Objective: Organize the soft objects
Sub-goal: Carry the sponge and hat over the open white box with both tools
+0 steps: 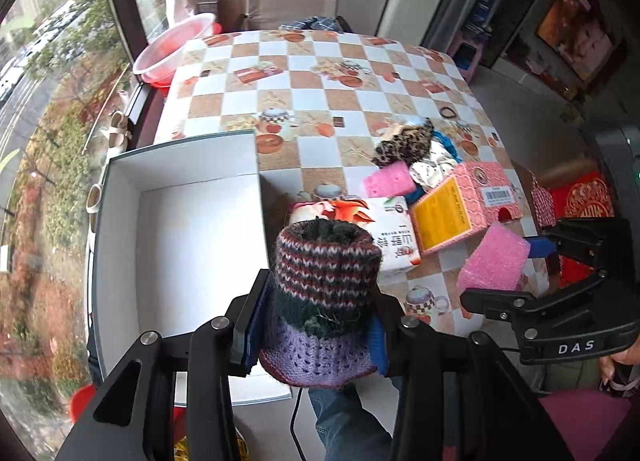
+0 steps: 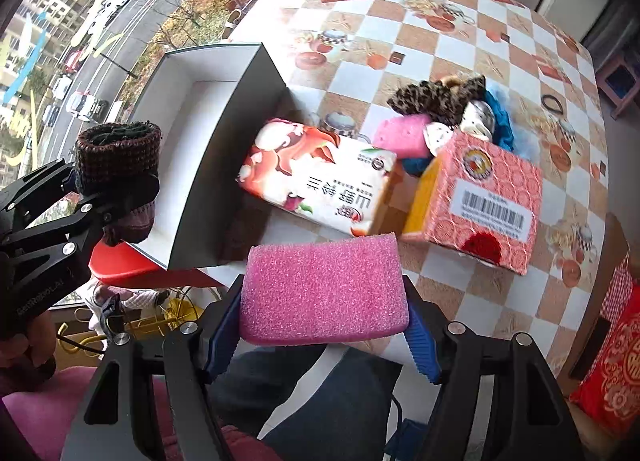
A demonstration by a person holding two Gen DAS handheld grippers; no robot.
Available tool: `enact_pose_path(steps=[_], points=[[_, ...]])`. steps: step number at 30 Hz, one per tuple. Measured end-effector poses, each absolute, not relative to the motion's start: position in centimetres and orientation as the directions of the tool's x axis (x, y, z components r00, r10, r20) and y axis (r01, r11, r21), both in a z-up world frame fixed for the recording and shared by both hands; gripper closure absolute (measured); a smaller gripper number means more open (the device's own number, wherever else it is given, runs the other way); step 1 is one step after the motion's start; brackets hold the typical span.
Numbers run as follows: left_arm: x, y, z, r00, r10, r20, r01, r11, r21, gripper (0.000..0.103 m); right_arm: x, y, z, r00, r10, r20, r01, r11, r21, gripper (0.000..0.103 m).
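Left gripper [image 1: 316, 325] clamps knit sock [image 1: 324, 301] near box [image 1: 192, 229]; right gripper [image 2: 324, 325] pinches pink sponge [image 2: 324, 289].

the sock [image 1: 326, 301] is coarse wool knit, fuzzy and matt. the sponge [image 2: 322, 293] is porous pink foam, rough-grained. the box [image 1: 192, 261] looks like smooth matt card. the tablecloth [image 1: 320, 101] is slick, slightly glossy. the tissue pack [image 2: 320, 177] has a shiny plastic wrap.

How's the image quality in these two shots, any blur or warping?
Left wrist view: daylit, sharp on the knitted sock, fisheye bending the table edges. Right wrist view: same bending, sharp on the pink sponge, dark vignette in the corners.
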State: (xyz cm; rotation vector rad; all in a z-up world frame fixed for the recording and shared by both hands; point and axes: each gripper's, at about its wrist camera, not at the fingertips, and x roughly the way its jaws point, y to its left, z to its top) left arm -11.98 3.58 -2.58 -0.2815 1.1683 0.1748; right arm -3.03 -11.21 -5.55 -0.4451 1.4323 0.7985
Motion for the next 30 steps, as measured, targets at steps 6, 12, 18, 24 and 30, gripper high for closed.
enact_pose_path(steps=[6,12,18,24,30], points=[[-14.3,7.0,-3.3,0.377,0.047,-0.925,-0.412,0.903,-0.122,0.057,-3.6,-6.9,-5.2,-0.078,0.227,-0.971,-0.767,0.609,0.204,0.031],[-16.7,9.8,-4.6,0.342,0.088,-0.936,-0.542,0.832,-0.120,0.057,-5.2,-2.7,-5.1,-0.103,0.219,-0.970,-0.835,0.510,0.204,0.031],[-19.2,12.9,-5.2,0.303,0.144,-0.942,-0.653,0.751,-0.096,0.057,-6.1,0.6,-4.6,-0.122,0.238,-0.964,-0.871,0.440,0.219,0.031],[-20.8,14.6,-6.9,0.251,0.155,-0.956,-0.722,0.688,-0.078,0.057,-7.6,4.0,-5.0,-0.145,0.228,-0.963,-0.903,0.366,0.223,0.031],[-21.6,14.4,-8.6,0.214,0.136,-0.967,-0.747,0.661,-0.073,0.057,-9.5,6.0,-5.9,-0.167,0.203,-0.965,-0.927,0.301,0.224,0.031]])
